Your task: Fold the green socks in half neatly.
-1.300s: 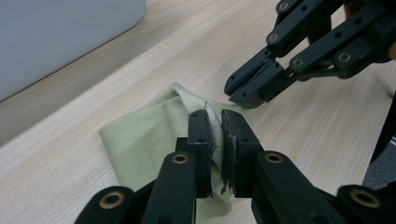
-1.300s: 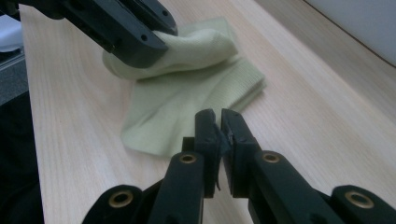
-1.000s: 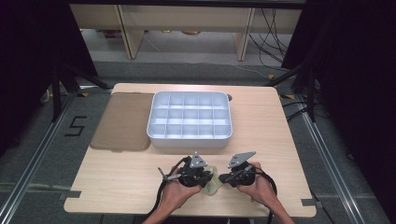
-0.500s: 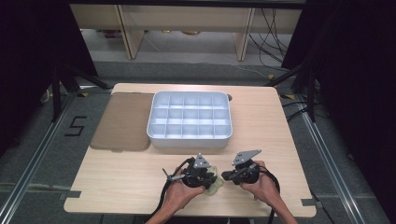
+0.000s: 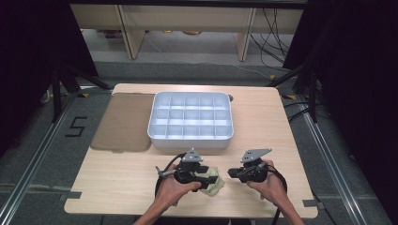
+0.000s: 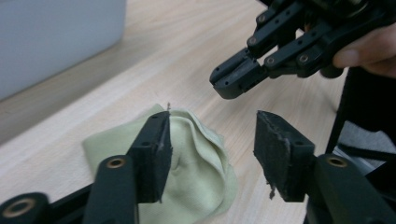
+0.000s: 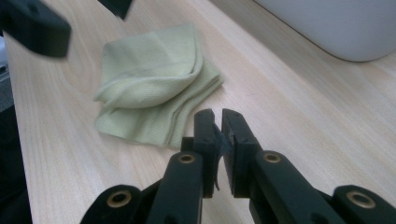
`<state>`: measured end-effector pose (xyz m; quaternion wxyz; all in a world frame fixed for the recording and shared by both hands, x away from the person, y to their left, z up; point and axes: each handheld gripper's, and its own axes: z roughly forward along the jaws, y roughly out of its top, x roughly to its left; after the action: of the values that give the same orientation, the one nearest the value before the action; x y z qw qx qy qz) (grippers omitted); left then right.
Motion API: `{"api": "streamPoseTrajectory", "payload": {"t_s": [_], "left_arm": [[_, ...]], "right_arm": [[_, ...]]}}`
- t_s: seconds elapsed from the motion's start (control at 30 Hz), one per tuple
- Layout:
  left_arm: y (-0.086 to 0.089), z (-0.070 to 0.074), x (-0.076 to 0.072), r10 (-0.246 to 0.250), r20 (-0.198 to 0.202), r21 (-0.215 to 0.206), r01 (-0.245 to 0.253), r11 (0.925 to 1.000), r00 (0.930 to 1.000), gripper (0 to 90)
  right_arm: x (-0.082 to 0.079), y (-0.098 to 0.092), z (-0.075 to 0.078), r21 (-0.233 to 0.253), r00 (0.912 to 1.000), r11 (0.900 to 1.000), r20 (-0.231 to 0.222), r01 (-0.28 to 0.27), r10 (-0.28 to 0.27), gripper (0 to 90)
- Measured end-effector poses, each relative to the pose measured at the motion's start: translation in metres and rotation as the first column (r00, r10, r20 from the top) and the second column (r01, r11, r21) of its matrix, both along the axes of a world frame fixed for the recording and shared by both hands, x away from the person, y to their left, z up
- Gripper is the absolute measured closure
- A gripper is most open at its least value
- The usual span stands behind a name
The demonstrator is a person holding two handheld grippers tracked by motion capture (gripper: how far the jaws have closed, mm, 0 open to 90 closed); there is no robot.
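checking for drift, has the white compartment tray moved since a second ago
No. In the high view the white tray sits in the same spot against the brown mat on its left and the table edges.

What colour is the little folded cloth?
Pale yellow-green; the cloth shows best in the right gripper view.

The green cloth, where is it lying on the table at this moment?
In the high view the green cloth lies folded near the table's front edge, between the left gripper and the right gripper, in front of the white tray.
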<state>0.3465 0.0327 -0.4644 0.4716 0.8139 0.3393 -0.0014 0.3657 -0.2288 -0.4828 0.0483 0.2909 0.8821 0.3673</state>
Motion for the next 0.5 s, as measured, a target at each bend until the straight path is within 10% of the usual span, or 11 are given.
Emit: {"api": "streamPoseTrajectory", "payload": {"t_s": [0.2, 0.5], "left_arm": [[0.021, 0.004, 0.007, 0.018, -0.002, -0.04, -0.018, 0.9991, 0.9998, 57.5], [0.017, -0.019, 0.017, -0.015, 0.052, 0.157, 0.007, 0.9876, 0.9985, 80.5]], "right_arm": [[0.001, 0.0, 0.001, 0.003, 1.0, 1.0, 0.007, 0.001, -0.001, 84.2], [-0.001, 0.004, 0.005, 0.007, 0.9999, 1.0, 0.013, -0.009, 0.009, 84.2]]}}
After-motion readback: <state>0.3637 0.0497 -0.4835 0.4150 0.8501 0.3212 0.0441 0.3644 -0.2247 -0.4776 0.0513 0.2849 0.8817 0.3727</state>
